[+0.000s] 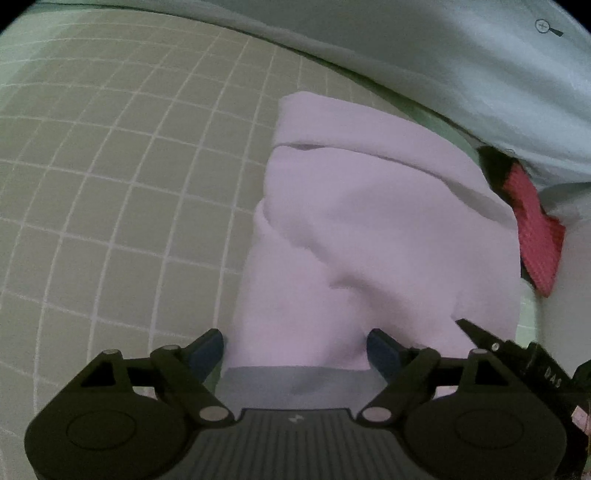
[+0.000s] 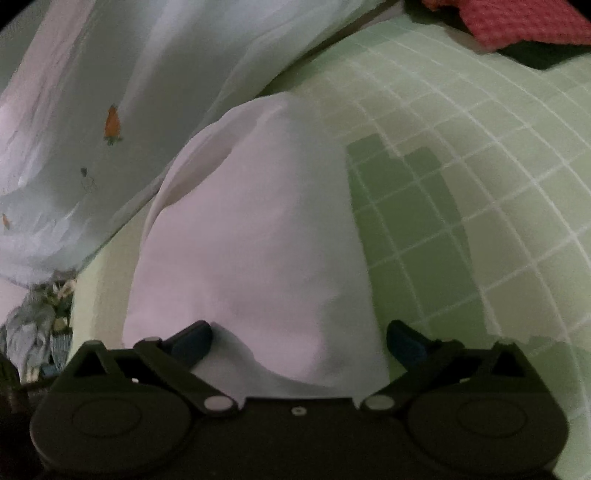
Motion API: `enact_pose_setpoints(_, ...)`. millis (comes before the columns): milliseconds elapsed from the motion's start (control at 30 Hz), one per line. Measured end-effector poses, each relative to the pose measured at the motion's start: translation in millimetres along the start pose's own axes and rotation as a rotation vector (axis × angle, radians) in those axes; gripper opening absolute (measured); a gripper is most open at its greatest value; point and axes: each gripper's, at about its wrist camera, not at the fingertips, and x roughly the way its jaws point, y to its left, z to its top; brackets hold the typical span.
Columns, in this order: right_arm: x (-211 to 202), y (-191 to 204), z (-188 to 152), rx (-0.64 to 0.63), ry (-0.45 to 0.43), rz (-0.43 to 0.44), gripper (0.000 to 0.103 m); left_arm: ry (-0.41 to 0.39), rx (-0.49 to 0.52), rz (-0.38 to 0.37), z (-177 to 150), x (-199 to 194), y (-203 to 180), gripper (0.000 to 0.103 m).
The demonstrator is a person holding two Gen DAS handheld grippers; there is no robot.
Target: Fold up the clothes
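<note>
Right cam only: carrot-print sheet. Pale pink garment folded, rumpled, on green grid mat. Left gripper & right gripper fingers wide, straddling cloth, not gripping.

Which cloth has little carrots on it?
The big pale sheet bunched behind the mat has small orange carrots printed on it. The folded white cloth is plain, and the red knitted cloth has only a bumpy texture.

green grid mat open left of the folded white garment, pale sheet behind it, red cloth to its right
</note>
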Motion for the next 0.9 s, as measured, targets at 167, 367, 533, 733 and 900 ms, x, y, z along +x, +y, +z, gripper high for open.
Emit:
enact_pose_setpoints(167,4.4,1.4,9.1,0.030,0.063,0.014,0.093,0.009,0.026,-0.072,4.4,3.5,4.9,0.077)
enact_pose_setpoints(367,-15.6,6.3,2.4,0.047,0.013,0.027,0.039,-0.038,0.107,-0.152,-0.7,-8.8,-2.6,0.026)
enact_pose_setpoints(533,-48.3,4.2,1.2,0.079,-0.046,0.041,0.029,-0.098,0.279,-0.206,-8.7,-34.3,-49.0,0.020)
enact_pose_setpoints(733,-109.8,-32.8,13.1,0.183,-0.166,0.016,0.028,-0.105,0.391,-0.354,-0.2,-30.0,-127.0,0.019)
enact_pose_setpoints(900,-166.3,-73.8,53.8,0.180,-0.290,-0.023,0.028,-0.134,0.483,-0.465,15.5,-8.7,-211.2,0.019)
